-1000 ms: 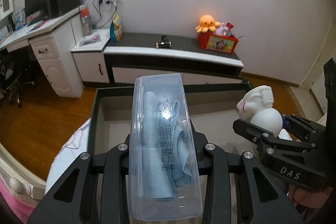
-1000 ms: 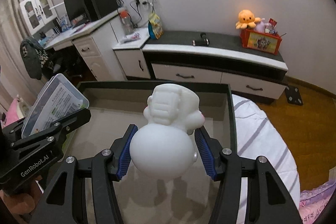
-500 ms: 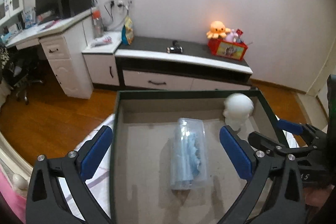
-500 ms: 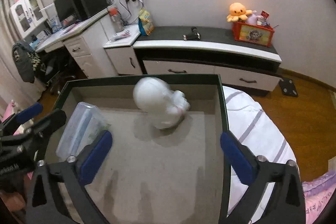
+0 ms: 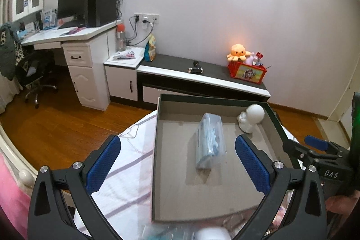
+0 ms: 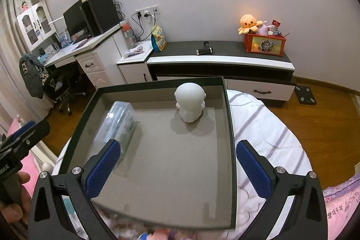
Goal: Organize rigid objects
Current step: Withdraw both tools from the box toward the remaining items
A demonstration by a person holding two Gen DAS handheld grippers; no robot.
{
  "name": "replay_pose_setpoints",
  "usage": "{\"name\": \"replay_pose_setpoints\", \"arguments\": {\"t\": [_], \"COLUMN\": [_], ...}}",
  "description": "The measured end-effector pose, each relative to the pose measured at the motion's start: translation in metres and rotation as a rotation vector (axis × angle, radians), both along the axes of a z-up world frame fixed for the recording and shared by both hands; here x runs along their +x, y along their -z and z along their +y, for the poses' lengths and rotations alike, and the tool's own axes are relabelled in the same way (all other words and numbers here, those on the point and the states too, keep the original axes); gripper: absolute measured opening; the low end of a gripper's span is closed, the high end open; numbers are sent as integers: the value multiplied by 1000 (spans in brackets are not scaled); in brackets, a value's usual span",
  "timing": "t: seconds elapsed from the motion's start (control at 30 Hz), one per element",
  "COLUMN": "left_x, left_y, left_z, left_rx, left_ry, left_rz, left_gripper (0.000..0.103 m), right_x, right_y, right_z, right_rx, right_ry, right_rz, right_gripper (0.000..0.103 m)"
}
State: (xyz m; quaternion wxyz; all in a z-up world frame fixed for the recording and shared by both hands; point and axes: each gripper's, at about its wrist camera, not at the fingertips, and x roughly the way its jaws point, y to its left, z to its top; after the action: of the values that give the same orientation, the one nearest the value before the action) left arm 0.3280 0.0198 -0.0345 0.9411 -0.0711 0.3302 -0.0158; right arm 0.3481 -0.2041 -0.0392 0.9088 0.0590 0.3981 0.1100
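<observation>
Only two markings read clearly. In the left wrist view, the white letters "DAS" stand on the black plastic body of the right gripper (image 5: 315, 146), at about four o'clock near the frame's edge. In the right wrist view, a cut-off run of white letters ending in "ot.AI" stands on the black body of the left gripper (image 6: 22, 134) at about nine o'clock. Print on the clear plastic case (image 6: 117, 125) is too blurred to read.

A bed (image 6: 265, 127) with a white striped quilt carries a dark-rimmed tray (image 6: 228, 118). In the tray, a clear case (image 5: 210, 141) lies left, a white figurine (image 6: 190, 102) stands far right.
</observation>
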Motion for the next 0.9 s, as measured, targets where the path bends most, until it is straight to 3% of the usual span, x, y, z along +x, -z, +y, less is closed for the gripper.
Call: {"name": "replay_pose_setpoints", "arguments": {"t": [0.43, 0.9], "left_x": [-91, -165], "left_y": [-12, 8], "left_z": [2, 5], "left_rx": [36, -10], "left_ry": [-17, -19], "left_rz": [-77, -62], "left_gripper": [103, 103], "right_x": [-86, -161], "right_y": [-26, -11], "right_z": [-4, -16], "right_rx": [32, 30], "right_ry": [9, 50], "right_rz": [-112, -119], "right_gripper": [103, 103]}}
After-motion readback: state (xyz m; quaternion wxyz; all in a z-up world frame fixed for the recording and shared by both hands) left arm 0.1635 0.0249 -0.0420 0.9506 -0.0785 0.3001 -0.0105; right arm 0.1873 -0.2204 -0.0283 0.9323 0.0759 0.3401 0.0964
